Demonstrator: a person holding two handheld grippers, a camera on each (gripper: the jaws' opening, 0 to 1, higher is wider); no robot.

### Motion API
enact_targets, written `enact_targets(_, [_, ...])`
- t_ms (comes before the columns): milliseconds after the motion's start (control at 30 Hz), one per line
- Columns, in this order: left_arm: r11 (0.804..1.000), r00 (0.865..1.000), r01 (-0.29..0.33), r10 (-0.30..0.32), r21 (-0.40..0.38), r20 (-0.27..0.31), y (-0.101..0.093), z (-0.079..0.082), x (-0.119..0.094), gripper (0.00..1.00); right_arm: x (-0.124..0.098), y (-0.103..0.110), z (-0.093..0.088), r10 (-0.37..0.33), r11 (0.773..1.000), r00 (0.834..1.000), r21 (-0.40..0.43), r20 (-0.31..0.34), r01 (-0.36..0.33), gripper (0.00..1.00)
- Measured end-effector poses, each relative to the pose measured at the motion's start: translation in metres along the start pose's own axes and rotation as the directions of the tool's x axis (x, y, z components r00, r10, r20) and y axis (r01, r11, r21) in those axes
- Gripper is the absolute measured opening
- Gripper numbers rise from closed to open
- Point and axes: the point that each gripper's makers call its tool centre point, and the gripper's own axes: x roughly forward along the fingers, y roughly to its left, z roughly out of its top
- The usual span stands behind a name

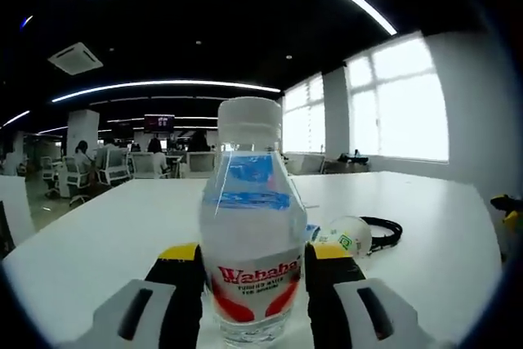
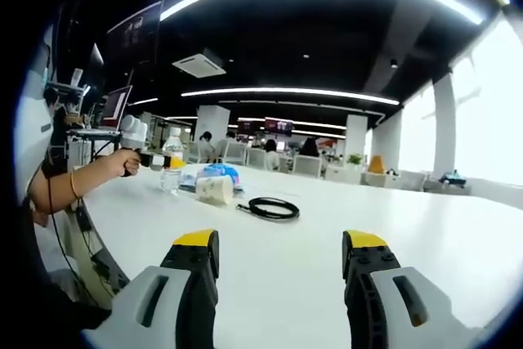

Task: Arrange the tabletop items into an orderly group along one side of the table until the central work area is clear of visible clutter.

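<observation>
White surface [image 1: 425,226] runs out ahead of us in both views, and on it we have a clear plastic water bottle [image 1: 249,226] standing upright between the two jaws of our left tool [image 1: 253,271]. The yellow-tipped jaws sit against the bottle's red-and-white label on either side, so we read the left tool as clenched on the bottle, whose base is on or just above the surface. Just beyond the bottle to the right lies a white roll with a green mark [image 1: 347,234], and a coiled black cable [image 1: 382,230] lies right behind it.

In the right gripper view our right tool [image 2: 282,263] is over bare surface, its jaws spread wide with nothing between them, so it is released. Farther off we see the same group from the side: the bottle [image 2: 172,161] upright near the far left edge, held by the left tool [image 2: 155,160] in the person's hand [image 2: 110,165]; a bluish packet [image 2: 214,174] close beside it; the white roll [image 2: 216,189] lying on its side just in front of the packet; and the black cable [image 2: 272,208] coiled flat, a little apart to the right. All of these sit toward the left side of the surface [image 2: 409,234], well apart from the right tool.
</observation>
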Motion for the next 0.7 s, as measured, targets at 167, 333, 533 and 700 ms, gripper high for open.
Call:
enact_targets(167, [1.000,1.000,0.013,-0.013,0.004,-0.013,-0.0016,-0.0001,0.0033,0.44,0.0000,-0.0011,-0.0001,-0.006,1.000,1.000,0.008,0.005,0.006,0.58])
enact_targets(333, [1.000,1.000,0.015,-0.015,0.010,-0.013,-0.0005,-0.0005,0.0046,0.43,-0.0006,0.0002,0.0010,0.001,1.000,1.000,0.003,0.007,-0.001,0.58])
enact_targets(533, [0.999,1.000,0.031,-0.031,0.025,-0.005,-0.0011,-0.0002,0.0032,0.43,-0.0008,-0.0009,0.0039,-0.002,1.000,1.000,0.004,0.017,0.002,0.58])
enact_targets(700, [0.999,0.999,0.045,-0.045,0.024,0.011,-0.0022,0.0005,-0.0006,0.43,-0.0002,0.0018,0.0046,0.008,1.000,1.000,0.003,0.018,-0.008,0.58])
